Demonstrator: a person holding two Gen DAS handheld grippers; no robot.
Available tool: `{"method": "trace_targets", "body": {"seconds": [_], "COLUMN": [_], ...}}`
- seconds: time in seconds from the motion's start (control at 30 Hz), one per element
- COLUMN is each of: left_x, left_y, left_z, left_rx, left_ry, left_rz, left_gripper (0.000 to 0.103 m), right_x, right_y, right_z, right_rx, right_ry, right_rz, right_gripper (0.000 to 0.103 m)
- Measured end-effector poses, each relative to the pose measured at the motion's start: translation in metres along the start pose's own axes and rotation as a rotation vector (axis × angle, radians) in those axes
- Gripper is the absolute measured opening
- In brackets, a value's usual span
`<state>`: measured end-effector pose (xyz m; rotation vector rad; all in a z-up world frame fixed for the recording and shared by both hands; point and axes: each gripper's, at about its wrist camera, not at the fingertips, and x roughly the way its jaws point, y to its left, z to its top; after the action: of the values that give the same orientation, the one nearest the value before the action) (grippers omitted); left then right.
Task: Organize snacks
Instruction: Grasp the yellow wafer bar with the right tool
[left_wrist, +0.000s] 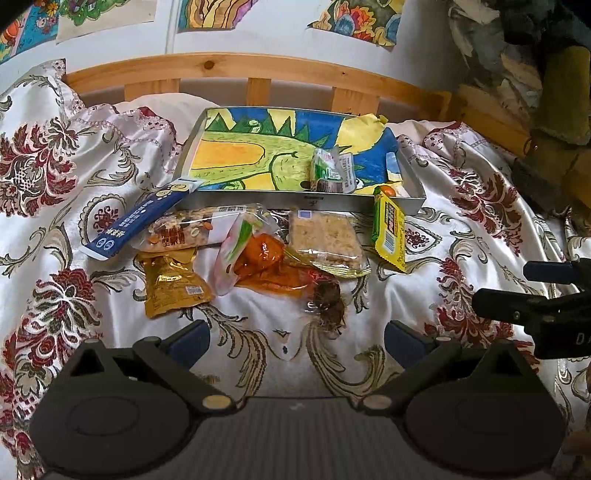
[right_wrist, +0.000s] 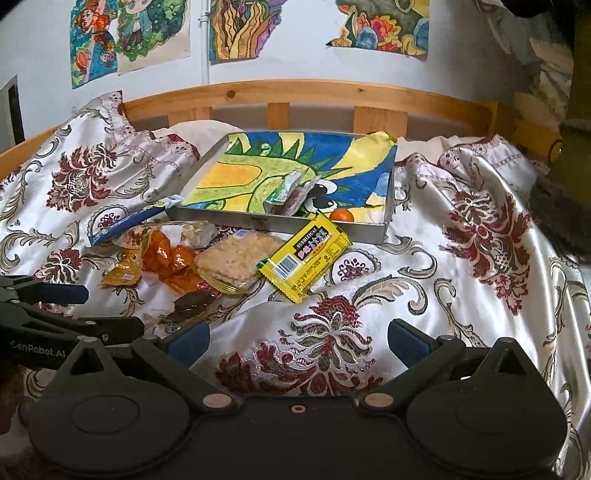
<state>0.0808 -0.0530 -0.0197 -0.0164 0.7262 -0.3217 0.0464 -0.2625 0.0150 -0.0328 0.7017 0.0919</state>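
A shallow grey tray (left_wrist: 303, 201) (right_wrist: 258, 221) lined with a dinosaur drawing lies on the bed. It holds a green-and-white packet (left_wrist: 327, 171) (right_wrist: 286, 194) and a small orange ball (right_wrist: 341, 215). Several snack packs lie in front of it: a blue bar (left_wrist: 136, 221), a nut bar (left_wrist: 184, 229), a gold pouch (left_wrist: 171, 286), an orange pack (left_wrist: 260, 258), a rice cake (left_wrist: 323, 238) (right_wrist: 236, 258) and a yellow bar (left_wrist: 388, 229) (right_wrist: 304, 254). My left gripper (left_wrist: 297, 341) is open and empty, just short of the snacks. My right gripper (right_wrist: 297, 341) is open and empty, nearer than the yellow bar.
The bed has a floral satin cover (right_wrist: 461, 258) with folds. A wooden headboard (left_wrist: 258, 70) runs behind the tray, with drawings on the wall (right_wrist: 240, 29) above. Dark clutter (left_wrist: 535, 92) stands at the right. A dark sticky snack (left_wrist: 328, 295) lies near the left gripper.
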Motion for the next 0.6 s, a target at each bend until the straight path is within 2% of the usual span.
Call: {"method": "trace_targets", "body": {"seconds": [0.4,0.6], "left_x": [0.018,0.033], "left_y": [0.0,-0.001], "left_z": [0.01,0.016], "left_rx": [0.025,0.031], "left_ry": [0.011,0.03], "left_rz": [0.005,-0.007], "left_gripper": [0.102,0.102], "right_x": [0.023,0.036], "right_y": [-0.013,-0.027], "right_z": [0.003,0.004], "right_rx": [0.056,0.125], "right_ry": [0.059,0.084], "right_rz": [-0.016,-0.017], "right_gripper": [0.102,0.102]}}
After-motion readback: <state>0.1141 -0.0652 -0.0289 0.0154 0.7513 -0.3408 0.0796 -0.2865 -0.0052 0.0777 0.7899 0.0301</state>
